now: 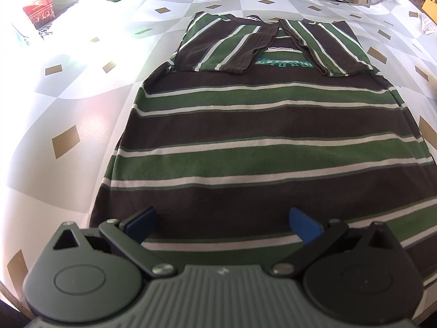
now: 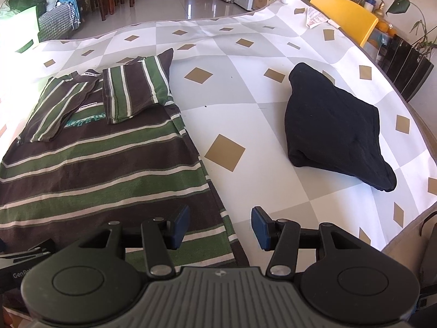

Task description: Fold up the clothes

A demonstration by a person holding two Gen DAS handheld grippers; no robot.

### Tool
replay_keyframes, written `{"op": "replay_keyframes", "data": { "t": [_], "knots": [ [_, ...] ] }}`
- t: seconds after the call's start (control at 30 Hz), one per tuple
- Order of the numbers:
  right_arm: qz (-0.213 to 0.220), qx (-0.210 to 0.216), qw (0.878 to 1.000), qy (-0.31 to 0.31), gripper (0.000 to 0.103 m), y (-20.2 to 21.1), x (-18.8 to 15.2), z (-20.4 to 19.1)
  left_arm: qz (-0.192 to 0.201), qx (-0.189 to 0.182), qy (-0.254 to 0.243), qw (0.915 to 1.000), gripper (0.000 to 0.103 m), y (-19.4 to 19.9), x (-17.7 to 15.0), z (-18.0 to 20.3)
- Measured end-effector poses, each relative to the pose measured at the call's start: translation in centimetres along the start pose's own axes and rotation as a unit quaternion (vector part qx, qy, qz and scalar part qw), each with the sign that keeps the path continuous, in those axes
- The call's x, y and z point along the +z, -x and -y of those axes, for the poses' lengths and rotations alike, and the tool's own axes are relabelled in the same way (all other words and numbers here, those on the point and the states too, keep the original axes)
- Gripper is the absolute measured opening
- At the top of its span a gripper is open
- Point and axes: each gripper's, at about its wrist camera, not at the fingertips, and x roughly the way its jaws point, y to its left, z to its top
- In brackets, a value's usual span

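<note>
A brown, green and white striped shirt (image 1: 245, 125) lies flat on the checked tablecloth, both sleeves folded inward over its chest. My left gripper (image 1: 222, 225) hovers open over the shirt's near hem, nothing between its blue pads. In the right wrist view the same shirt (image 2: 103, 158) fills the left half. My right gripper (image 2: 220, 225) stands open above the shirt's near right corner, one finger over the cloth and the other over bare tablecloth. Part of the left gripper (image 2: 27, 248) shows at the lower left edge.
A folded black garment (image 2: 333, 128) lies on the tablecloth (image 2: 232, 104) to the right of the shirt. A yellow chair back (image 2: 347, 13) and a paper packet (image 2: 314, 17) stand at the far right edge. A red Christmas bag (image 1: 38, 2) sits far left.
</note>
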Motion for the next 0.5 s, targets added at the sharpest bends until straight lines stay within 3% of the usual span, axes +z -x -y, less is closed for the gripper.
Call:
{"op": "replay_keyframes", "data": {
  "t": [0.5],
  "knots": [
    [-0.003, -0.007, 1.000, -0.018, 0.049, 0.2, -0.8, 1.5, 0.011, -0.006, -0.025, 0.9996, 0.103, 0.3, -0.2, 1.3]
  ]
}}
